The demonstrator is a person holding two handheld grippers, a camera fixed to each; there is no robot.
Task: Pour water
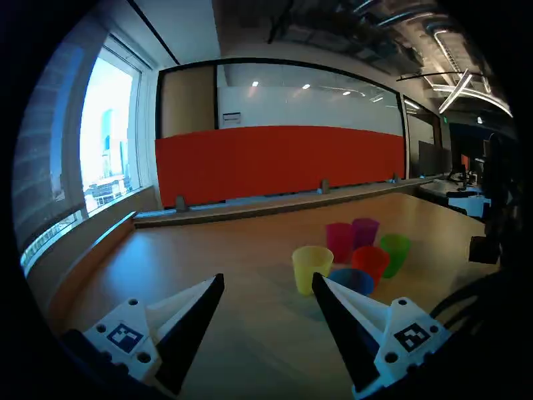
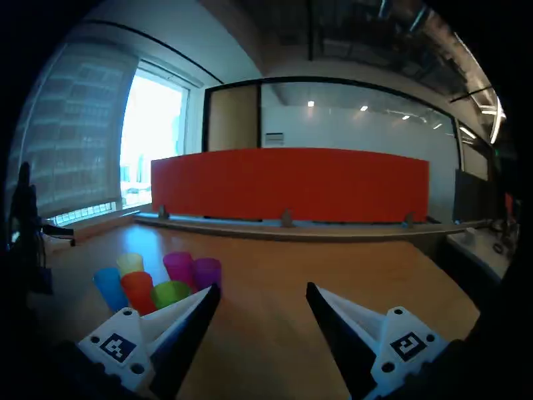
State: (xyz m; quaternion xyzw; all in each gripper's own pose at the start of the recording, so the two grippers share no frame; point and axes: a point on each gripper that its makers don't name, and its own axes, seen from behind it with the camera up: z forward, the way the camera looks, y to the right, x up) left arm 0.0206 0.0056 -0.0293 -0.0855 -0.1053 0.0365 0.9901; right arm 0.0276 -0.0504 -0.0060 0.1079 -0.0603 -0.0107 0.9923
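In the left gripper view, the blue cup (image 1: pixel 351 280) is half hidden behind a finger of the left gripper (image 1: pixel 267 279). The plastic cups (image 1: pixel 312 267) cluster at 4 o'clock on the wooden table (image 1: pixel 233 247). Whether any holds water is unclear. This gripper is level, spread wide and empty. In the right gripper view, the right gripper (image 2: pixel 261 287) is likewise spread and empty, and a finger clips the green cup (image 2: pixel 170 293) at 8 o'clock.

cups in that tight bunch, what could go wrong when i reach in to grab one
1. The yellow cup stands close beside the blue cup and red cup. The open left gripper closing on it could knock those over.
2. Whether any cup holds water cannot be seen, so a knock might spill some.
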